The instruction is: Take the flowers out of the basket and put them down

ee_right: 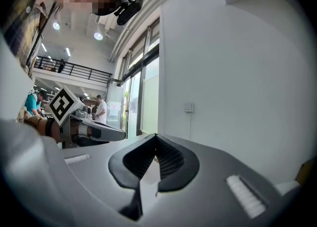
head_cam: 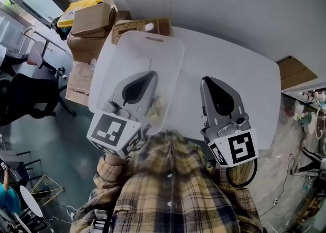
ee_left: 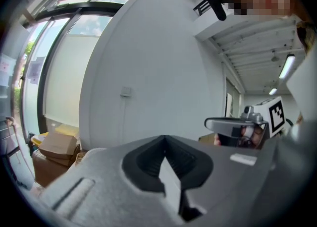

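White basket (head_cam: 170,44) is set on the table (head_cam: 232,74). The left gripper (head_cam: 152,74) is held over it and the right gripper (head_cam: 207,80) beside it. Both are clenched on nothing.

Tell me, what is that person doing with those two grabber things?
A person in a checked shirt holds a gripper in each hand above a white table. The left gripper hangs over a white basket, and the right gripper hangs over the bare table beside it. Both have their jaws together and hold nothing. Something pale, probably the flowers, lies in the basket, not yet taken out.
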### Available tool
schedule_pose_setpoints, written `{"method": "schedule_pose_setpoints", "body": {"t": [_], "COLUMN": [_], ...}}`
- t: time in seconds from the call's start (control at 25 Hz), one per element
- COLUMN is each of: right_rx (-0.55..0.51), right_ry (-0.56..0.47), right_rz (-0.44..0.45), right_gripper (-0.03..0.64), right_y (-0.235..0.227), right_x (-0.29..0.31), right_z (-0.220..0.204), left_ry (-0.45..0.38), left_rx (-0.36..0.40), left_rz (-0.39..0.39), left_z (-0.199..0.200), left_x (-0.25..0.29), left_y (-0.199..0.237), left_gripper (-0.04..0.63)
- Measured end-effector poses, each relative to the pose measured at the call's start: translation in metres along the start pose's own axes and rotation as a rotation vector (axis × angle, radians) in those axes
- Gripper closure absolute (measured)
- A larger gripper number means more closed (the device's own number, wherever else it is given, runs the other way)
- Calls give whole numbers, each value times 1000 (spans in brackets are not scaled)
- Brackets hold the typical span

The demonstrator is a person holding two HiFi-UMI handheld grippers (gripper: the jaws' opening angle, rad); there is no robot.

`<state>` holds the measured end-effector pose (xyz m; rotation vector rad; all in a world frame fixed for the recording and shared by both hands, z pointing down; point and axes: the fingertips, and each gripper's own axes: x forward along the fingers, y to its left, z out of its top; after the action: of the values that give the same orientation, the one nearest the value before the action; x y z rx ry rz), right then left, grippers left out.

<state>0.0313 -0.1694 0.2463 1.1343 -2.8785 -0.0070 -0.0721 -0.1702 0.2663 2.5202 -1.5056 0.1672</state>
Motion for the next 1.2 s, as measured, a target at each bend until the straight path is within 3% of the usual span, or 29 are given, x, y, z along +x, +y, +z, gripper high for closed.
{"method": "schedule_pose_setpoints", "body": {"t": [0.32, 0.4, 0.68, 0.96, 1.2], "right_rx": [46, 56, 88, 113, 139], "right_ry": [5, 2, -9, 17, 21], "right_rz": [21, 23, 31, 15, -8], "right_gripper": [614, 614, 614, 614, 614], "right_y": [-7, -10, -14, -21, -30], "right_x": [9, 8, 13, 12, 8], "right_z": [-16, -18, -24, -35, -45], "left_ry": [132, 182, 337, 583, 744], "left_rx": [-12, -1, 34, 40, -18], "left_rz": [20, 13, 20, -14, -43], "left_z": [-34, -43, -81, -145, -185], "left_x": [18, 23, 37, 53, 72], "left_y": [23, 25, 48, 71, 87], "left_gripper": [591, 539, 476, 401, 351]}}
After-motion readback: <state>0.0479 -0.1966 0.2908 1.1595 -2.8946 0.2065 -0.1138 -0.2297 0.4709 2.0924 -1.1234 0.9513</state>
